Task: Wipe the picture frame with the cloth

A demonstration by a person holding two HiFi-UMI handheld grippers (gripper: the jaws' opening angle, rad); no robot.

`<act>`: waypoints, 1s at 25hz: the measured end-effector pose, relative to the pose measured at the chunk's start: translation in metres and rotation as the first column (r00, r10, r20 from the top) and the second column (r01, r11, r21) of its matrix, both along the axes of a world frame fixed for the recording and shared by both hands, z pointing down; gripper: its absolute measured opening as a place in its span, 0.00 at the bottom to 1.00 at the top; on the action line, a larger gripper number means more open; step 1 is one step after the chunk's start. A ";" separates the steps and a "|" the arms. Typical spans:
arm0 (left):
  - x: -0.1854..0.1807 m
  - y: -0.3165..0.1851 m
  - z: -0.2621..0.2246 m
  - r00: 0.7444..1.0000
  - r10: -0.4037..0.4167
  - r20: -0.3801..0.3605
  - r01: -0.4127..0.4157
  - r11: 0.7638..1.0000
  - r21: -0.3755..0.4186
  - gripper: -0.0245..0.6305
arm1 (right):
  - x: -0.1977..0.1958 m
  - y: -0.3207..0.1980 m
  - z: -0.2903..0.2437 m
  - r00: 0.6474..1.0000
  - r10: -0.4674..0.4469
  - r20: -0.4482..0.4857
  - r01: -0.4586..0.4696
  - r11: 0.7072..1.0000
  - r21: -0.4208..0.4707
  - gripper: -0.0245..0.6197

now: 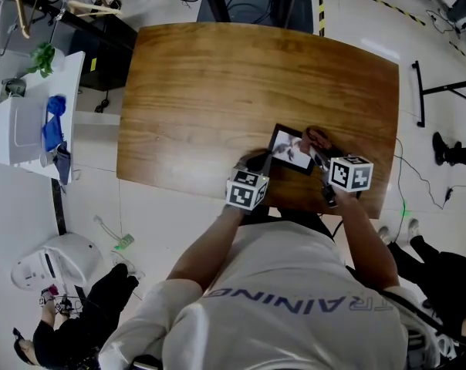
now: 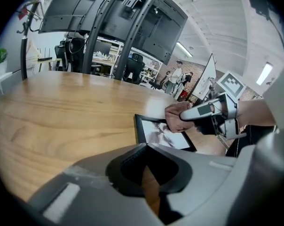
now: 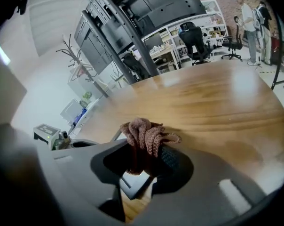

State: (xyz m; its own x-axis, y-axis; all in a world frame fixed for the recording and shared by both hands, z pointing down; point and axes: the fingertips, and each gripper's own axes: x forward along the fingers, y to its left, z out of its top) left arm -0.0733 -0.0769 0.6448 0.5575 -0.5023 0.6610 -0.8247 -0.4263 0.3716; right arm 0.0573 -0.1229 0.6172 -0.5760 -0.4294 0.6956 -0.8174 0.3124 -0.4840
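Note:
A black picture frame (image 1: 292, 149) holding a grey photo lies flat near the front edge of the wooden table (image 1: 217, 91). My right gripper (image 1: 319, 148) is shut on a bunched pinkish-brown cloth (image 1: 318, 136), which rests on the frame's right part. The right gripper view shows the cloth (image 3: 146, 134) bulging out of the jaws, with a frame corner (image 3: 131, 182) under them. In the left gripper view the cloth (image 2: 177, 118) sits on the frame (image 2: 157, 134). My left gripper (image 1: 261, 161) is at the frame's left edge. Its jaws (image 2: 145, 150) look shut, with nothing between them.
The table's front edge (image 1: 295, 206) runs just below the frame. A white side table (image 1: 25, 129) with blue items stands at the left. Cables and a black stand (image 1: 441, 91) are on the floor to the right. Other people's legs (image 1: 449, 149) show at the right edge.

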 end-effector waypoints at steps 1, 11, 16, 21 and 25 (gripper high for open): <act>0.000 -0.001 0.000 1.000 -0.001 0.000 0.001 1.000 0.002 0.04 | 0.008 0.002 0.000 1.000 0.008 -0.012 -0.008 1.000 0.005 0.24; -0.002 0.000 0.000 1.000 0.001 0.002 -0.001 1.000 -0.006 0.04 | 0.038 0.003 0.006 0.997 0.048 -0.053 -0.048 0.999 0.014 0.24; -0.001 0.002 0.000 1.000 0.005 -0.005 -0.005 1.000 -0.020 0.04 | 0.036 -0.008 0.007 0.996 0.024 -0.085 -0.019 0.998 0.052 0.24; -0.001 0.003 -0.001 1.000 0.006 -0.021 -0.007 1.000 -0.028 0.04 | 0.013 -0.018 -0.015 0.999 0.028 -0.031 -0.025 0.996 0.088 0.24; -0.002 0.002 0.000 0.999 -0.017 -0.032 0.016 0.999 -0.041 0.04 | -0.041 -0.012 -0.026 0.997 -0.045 0.064 0.040 0.996 0.079 0.24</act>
State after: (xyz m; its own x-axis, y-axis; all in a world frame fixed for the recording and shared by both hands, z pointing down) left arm -0.0755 -0.0745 0.6447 0.5706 -0.4848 0.6628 -0.8189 -0.3968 0.4147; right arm 0.0168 -0.1352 0.5908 -0.6383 -0.4547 0.6211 -0.7697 0.3847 -0.5094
